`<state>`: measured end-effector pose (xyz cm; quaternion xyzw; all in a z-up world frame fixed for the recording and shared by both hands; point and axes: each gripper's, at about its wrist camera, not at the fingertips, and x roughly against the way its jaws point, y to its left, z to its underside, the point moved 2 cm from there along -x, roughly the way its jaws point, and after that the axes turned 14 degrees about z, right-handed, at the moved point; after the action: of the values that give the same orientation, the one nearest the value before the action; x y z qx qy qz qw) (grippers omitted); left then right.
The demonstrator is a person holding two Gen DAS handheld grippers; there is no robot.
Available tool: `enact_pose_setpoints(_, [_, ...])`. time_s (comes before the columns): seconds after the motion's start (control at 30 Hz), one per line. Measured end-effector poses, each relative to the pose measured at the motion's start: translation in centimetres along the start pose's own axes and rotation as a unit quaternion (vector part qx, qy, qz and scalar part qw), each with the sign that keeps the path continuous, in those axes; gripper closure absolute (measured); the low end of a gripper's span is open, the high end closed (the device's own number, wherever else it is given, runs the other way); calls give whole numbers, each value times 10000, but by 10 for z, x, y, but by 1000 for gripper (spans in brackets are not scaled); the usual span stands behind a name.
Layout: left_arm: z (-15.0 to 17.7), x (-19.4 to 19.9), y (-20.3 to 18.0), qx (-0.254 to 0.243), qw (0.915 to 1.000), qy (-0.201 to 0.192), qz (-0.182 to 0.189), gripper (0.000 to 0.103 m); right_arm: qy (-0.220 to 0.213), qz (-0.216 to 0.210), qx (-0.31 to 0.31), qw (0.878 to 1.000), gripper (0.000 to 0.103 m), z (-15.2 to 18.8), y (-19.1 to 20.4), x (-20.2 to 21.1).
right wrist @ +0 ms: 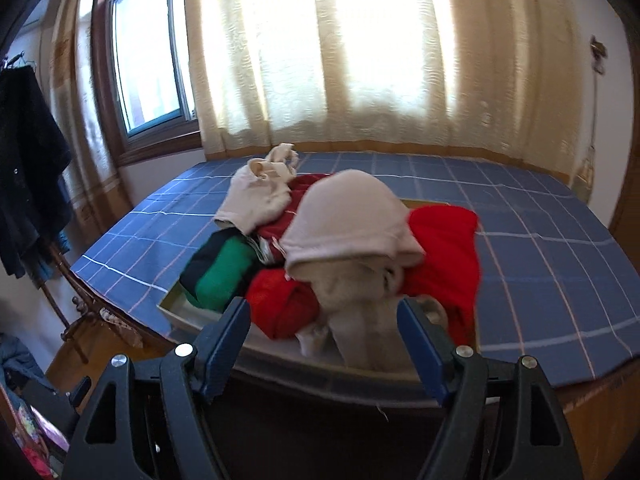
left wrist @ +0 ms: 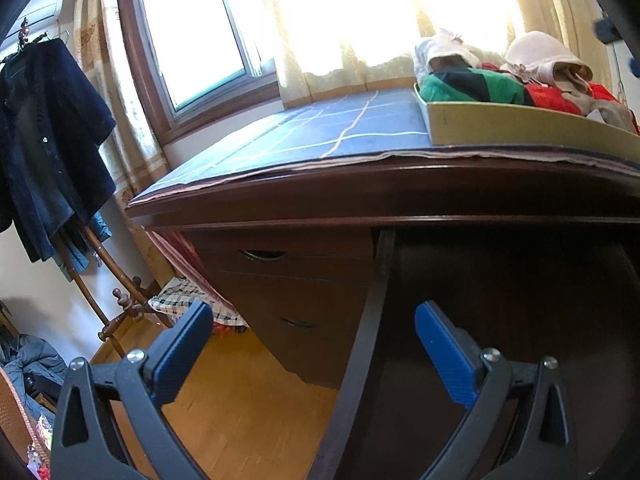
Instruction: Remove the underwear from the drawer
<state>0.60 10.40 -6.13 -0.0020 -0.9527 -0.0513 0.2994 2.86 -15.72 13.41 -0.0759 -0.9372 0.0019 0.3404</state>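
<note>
While my right gripper [right wrist: 324, 330] hangs spread and empty before the heaped underwear [right wrist: 352, 236] in the tray [right wrist: 176, 304] on the desk, my left gripper [left wrist: 314, 340], also agape, faces the drawers [left wrist: 288, 272], so I judge another fetch follows.

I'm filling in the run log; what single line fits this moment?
left gripper: open, empty, by desk drawers | right gripper: open, empty, before clothes pile | pile: in tray on desk
</note>
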Motion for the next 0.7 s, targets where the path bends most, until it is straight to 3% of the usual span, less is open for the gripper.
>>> enact_pose_setpoints(0.23, [-25, 28, -15, 37, 9990, -319, 300, 0, 136, 255, -318, 9991, 18, 23, -21, 20])
enact_pose_setpoints(0.6, [-76, 93, -63, -163, 9918, -714, 1047, 0, 17, 542, -543, 9971, 18, 42, -54, 60])
enact_pose_setpoints(0.7, [-85, 113, -77, -297, 9896, -878, 1097, 0, -12, 734, -515, 9960, 18, 46, -60, 72])
